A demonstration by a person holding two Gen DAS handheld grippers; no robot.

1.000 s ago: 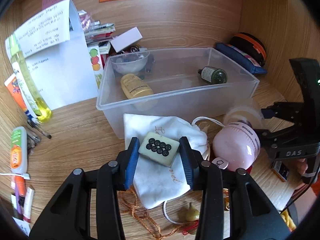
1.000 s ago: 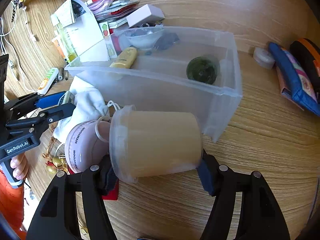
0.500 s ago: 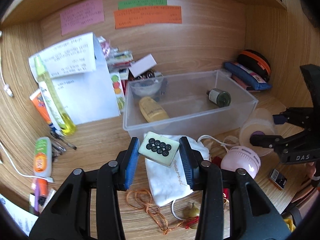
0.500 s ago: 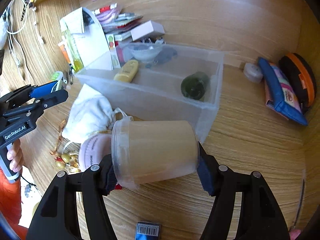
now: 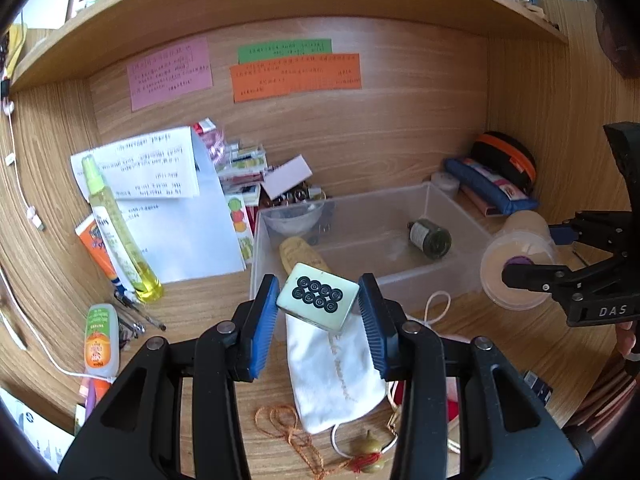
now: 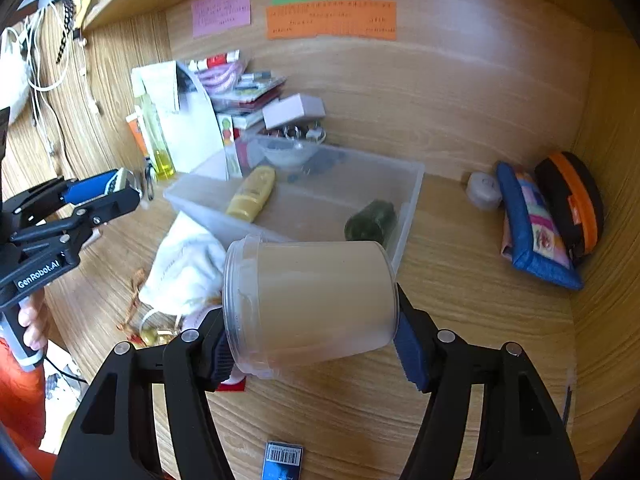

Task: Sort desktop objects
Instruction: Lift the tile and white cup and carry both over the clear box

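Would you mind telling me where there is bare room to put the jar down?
Bare desk lies between the clear bin and the blue pouch. The bin's floor between the yellow tube and the green bottle is free. It is crowded around the white cloth bag and the papers.

Right gripper (image 6: pixel 310 344) jaws clamp beige jar (image 6: pixel 312 304) above desk (image 6: pixel 460 320).

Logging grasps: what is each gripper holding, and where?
Left gripper: mahjong tile, by its two ends. Right gripper: translucent jar, sideways, gripped end to end.
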